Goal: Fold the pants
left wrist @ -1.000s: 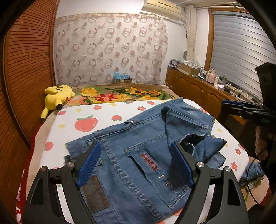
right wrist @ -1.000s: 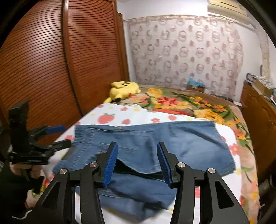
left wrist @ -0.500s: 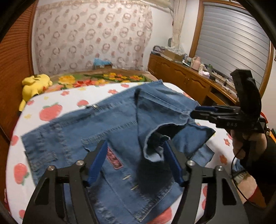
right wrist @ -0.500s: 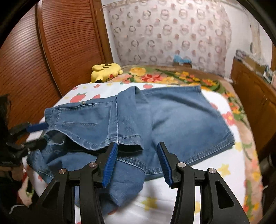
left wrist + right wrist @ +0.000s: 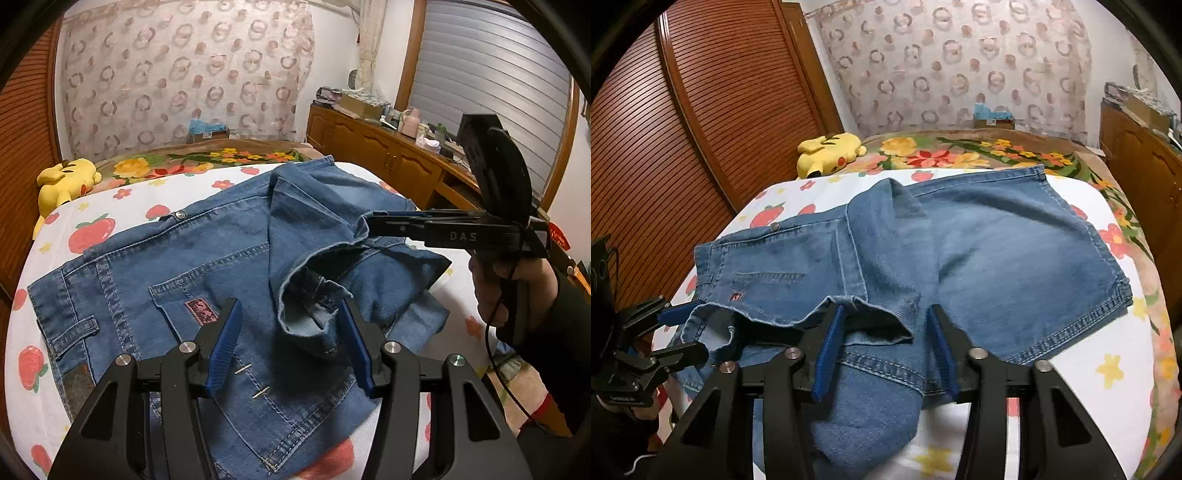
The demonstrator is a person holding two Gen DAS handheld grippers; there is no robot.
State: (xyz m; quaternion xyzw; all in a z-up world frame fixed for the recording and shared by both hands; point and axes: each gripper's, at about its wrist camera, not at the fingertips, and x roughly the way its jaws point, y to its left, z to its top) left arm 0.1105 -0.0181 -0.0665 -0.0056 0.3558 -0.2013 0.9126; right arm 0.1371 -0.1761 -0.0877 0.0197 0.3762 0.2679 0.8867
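Note:
Blue denim pants (image 5: pixel 229 266) lie partly folded on the bed, waistband to the left, a leg folded back over the seat. They also show in the right wrist view (image 5: pixel 997 258). My left gripper (image 5: pixel 291 343) is open, its jaws on either side of a raised leg hem (image 5: pixel 314 325) without clamping it. My right gripper (image 5: pixel 884 347) is open over the near folded edge; in the left wrist view it (image 5: pixel 373 225) reaches in from the right at the cloth's crest. The left gripper appears in the right wrist view (image 5: pixel 687 328), open at the frayed hem.
The bed has a white strawberry-print sheet (image 5: pixel 92 236) and a floral blanket (image 5: pixel 960 155) beyond. A yellow plush toy (image 5: pixel 827 151) lies at the far left. Wooden louvred doors (image 5: pixel 701 129) stand on the left, a wooden cabinet (image 5: pixel 388 162) with clutter on the right.
Both grippers have moved in close to the pants. The leg hem now stands raised between my left jaws, and the right gripper sits low over the near folded edge.

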